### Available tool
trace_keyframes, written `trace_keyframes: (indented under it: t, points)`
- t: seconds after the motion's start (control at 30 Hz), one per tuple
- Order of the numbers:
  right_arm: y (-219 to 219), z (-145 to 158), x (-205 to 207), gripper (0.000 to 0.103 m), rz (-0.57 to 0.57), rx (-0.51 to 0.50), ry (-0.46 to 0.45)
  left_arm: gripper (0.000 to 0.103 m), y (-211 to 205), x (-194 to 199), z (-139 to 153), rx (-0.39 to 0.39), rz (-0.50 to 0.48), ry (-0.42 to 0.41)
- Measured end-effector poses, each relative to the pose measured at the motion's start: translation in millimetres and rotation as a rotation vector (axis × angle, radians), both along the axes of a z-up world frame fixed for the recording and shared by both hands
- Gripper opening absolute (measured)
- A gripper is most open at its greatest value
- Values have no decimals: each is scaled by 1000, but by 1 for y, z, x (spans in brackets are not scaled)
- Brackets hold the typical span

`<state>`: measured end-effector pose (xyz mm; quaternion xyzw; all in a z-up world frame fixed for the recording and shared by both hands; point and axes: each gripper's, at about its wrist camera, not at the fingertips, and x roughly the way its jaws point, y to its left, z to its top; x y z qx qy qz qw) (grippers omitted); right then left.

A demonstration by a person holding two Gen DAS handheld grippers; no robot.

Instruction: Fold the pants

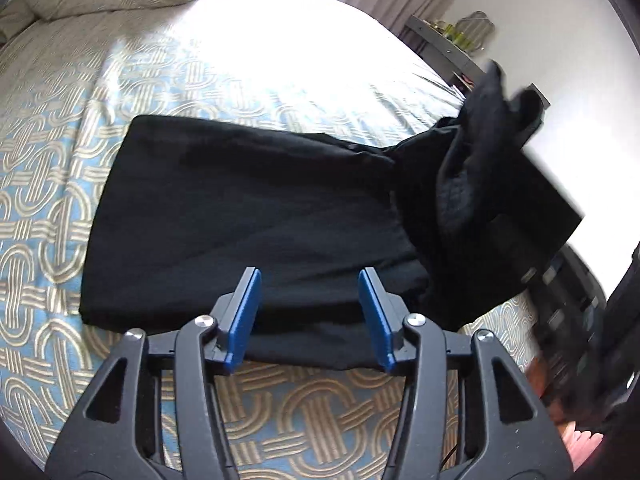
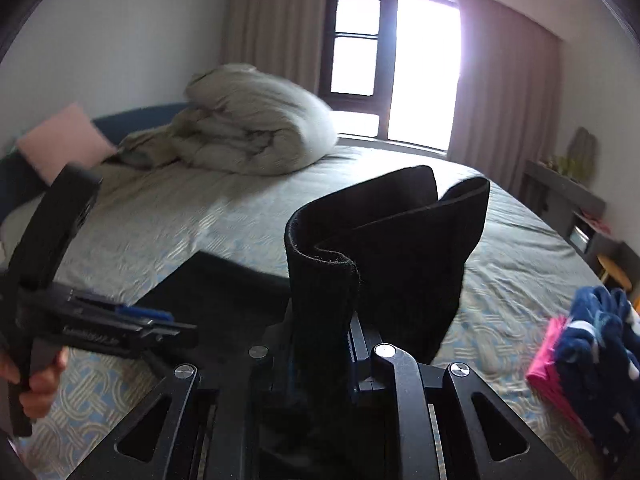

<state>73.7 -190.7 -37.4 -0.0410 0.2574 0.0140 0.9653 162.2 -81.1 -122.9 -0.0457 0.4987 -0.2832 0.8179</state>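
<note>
**Pants half lifted off the bed**

Pants (image 1: 256, 216) of black, matte, soft cloth lie across the bed (image 1: 60, 184), one end spread flat in a broad rectangle, the other end raised clear of the cover. Taking the pants as landmark: the left claw (image 1: 310, 316) hovers just over their near edge, its two blue pads (image 1: 244, 316) spread wide apart, released, with nothing between them; black scissor-like links with silver rivets run back from the pads. The person's hand (image 2: 40, 380) grips that tool's handle at the pants' left side.

The right claw (image 2: 340, 344) is clenched on the pants' raised end, which stands upright out of it as a curled, thick band with a fuzzy hemmed rim, folding into two lobes above.

Under the pants, the bed cover is pale blue with woven beige interlocking loops, faintly creased. To the right of the pants lies a heap of navy and pink cloth (image 2: 592, 344). Beyond the pants a bunched grey-beige duvet (image 2: 256, 128) sits puffy and wrinkled, with a pink pillow (image 2: 64, 140) to its left. Farthest behind, curtains (image 2: 272, 28) flank a bright window (image 2: 392, 60).
</note>
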Motion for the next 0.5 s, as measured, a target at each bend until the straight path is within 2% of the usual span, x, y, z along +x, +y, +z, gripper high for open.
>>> trace_keyframes:
  t: [0.1, 0.2, 0.33, 0.4, 0.5]
  points:
    - [39, -31, 13, 20, 89, -42, 105, 58, 9, 0, -7, 3, -2, 15]
    - [59, -55, 18, 23, 156, -77, 198, 59, 17, -1, -12, 1, 3, 24]
    - [71, -64, 7, 33, 193, -134, 209, 59, 32, 3, -19, -42, 24, 71]
    - [65, -63, 2, 40, 206, -115, 214, 59, 34, 6, -19, -65, 34, 89]
    - [45, -56, -8, 51, 219, -13, 224, 61, 38, 6, -18, -119, 27, 112]
